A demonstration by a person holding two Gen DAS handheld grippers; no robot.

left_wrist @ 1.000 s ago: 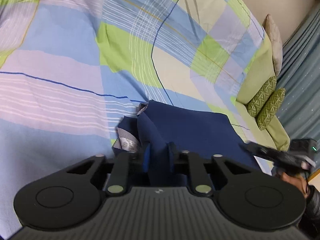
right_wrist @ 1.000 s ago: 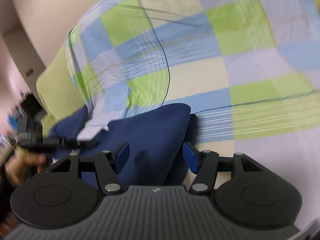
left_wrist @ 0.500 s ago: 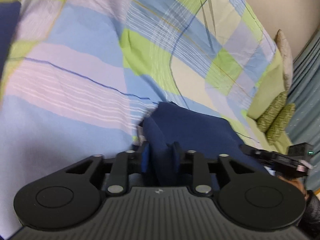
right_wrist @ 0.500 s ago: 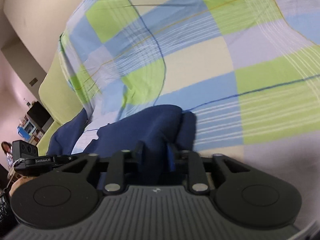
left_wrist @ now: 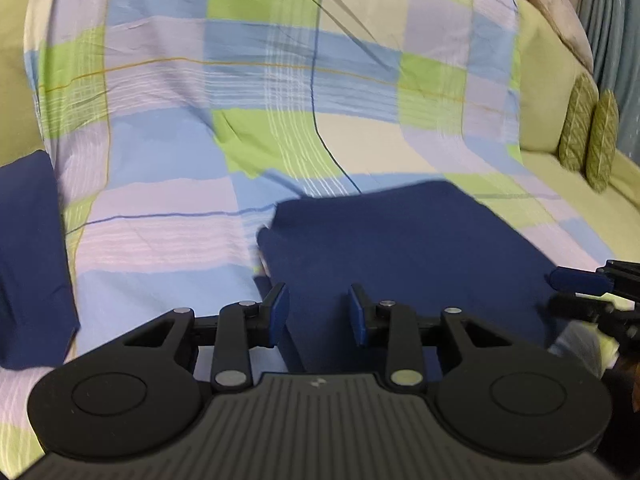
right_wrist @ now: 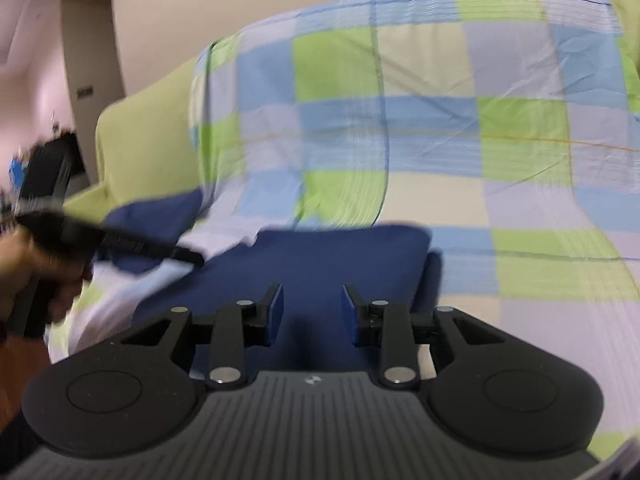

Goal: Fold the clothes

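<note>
**Both tools apart above the folded navy garment**

The folded navy garment (left_wrist: pixel 400 248) lies flat on the checked sheet (left_wrist: pixel 168 152) that drapes a green sofa (left_wrist: pixel 544 92). In the left wrist view its far edge runs roughly straight across the sheet, its far left corner is slightly rounded and its left edge drops toward the camera, with a thin lower layer peeking out beside it. In the right wrist view the same garment (right_wrist: pixel 320 264) shows a rounded far right corner, and a second layer sticks out a little past its right edge.

The left tool (left_wrist: pixel 318 312) hovers over the near part of the garment with its blue pads standing apart; the cloth lies beneath the gap, not pinched. The right tool (right_wrist: pixel 312 312) is likewise over the near part, its jaws opening, with no fold caught between the pads.

A second dark blue piece (left_wrist: pixel 28 264) lies on the left end of the sofa, well apart from the folded one, with a wide strip of bare sheet between them. Beyond the garment's far edge the sheet is open up to the backrest. To the right, two green patterned cushions (left_wrist: pixel 588 132) stand against the backrest near the sofa's end, clear of the garment.
</note>
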